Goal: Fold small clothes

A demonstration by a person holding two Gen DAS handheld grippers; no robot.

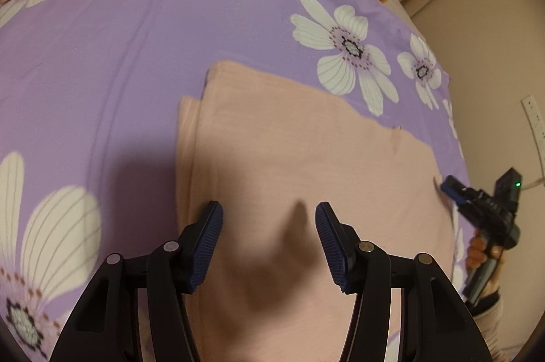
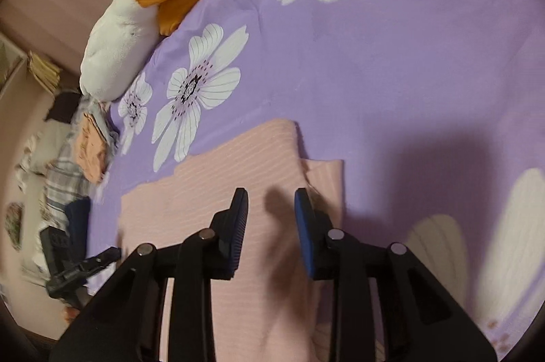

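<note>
While peach garment lies flat, partly folded, on purple floral bedsheet, left gripper hovers above it, fingers spread, nothing between. Right gripper over same cloth near folded edge, fingers apart, gripping nothing. White plush toy at bed edge.

Both tongs tilt steeply downward — the left tongs stand wide apart, gripping nothing; the right tongs stand narrower, also empty — a hand holds their handle.
</note>
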